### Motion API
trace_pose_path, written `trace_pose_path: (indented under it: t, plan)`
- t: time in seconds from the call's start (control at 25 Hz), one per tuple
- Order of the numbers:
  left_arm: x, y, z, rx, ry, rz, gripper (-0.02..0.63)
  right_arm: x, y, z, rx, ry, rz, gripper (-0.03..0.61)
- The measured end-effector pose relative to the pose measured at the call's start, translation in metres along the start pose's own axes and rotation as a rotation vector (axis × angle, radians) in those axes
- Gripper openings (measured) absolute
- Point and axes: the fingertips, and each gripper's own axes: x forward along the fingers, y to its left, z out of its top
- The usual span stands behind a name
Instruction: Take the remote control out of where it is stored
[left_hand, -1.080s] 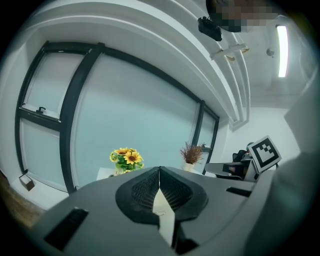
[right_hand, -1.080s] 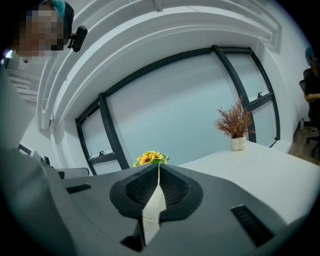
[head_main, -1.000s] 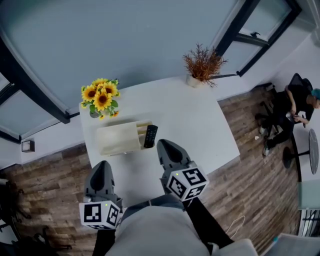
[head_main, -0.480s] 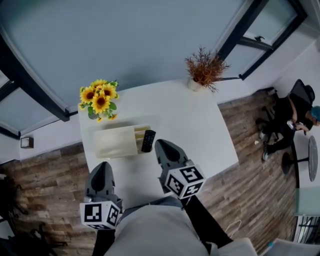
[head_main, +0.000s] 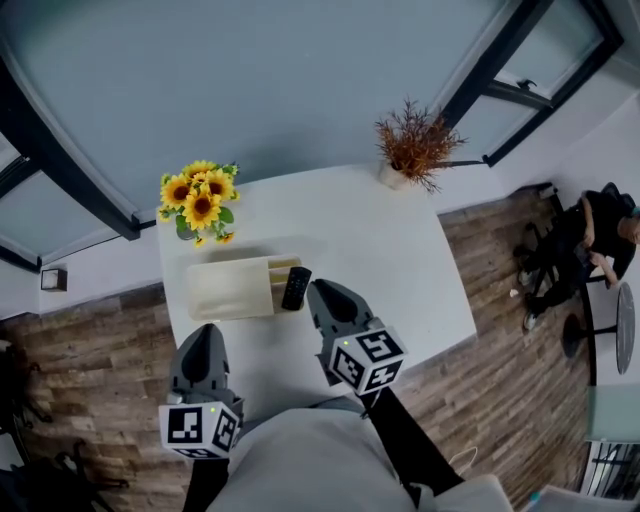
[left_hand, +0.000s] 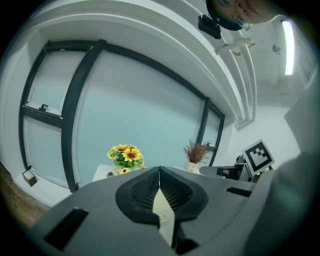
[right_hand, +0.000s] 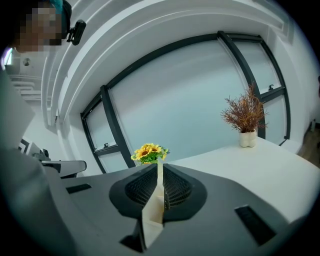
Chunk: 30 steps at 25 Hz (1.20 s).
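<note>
At holder (head_main: 230, 288) right end: remote (head_main: 296, 288); right gripper (head_main: 318, 291) near, left gripper (head_main: 205, 331) back, both pressed together; tabletop (head_main: 385, 250) open rightward.

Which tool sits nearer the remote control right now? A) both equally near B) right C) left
B: in the head view the right tool is close beside the remote control, while the left tool sits farther back.

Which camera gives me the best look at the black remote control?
The head view: the black remote control sits in plain sight at the right end of the cream slotted holder. Neither gripper view shows it: dark housing fills their foreground.
</note>
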Motion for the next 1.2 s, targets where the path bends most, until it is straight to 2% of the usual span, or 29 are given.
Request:
trace_pose_path:
  t: [0.2, 1.2]
  plan:
    - [0.001, 0.002, 0.002, 0.004, 0.004, -0.002, 0.009, 0.006, -0.005, -0.009, 0.005, 0.027, -0.007, 0.058]
    - [0.006, 0.012, 0.004, 0.017, 0.007, 0.041, 0.009, 0.033, -0.024, -0.027, -0.044, 0.084, -0.01, 0.13]
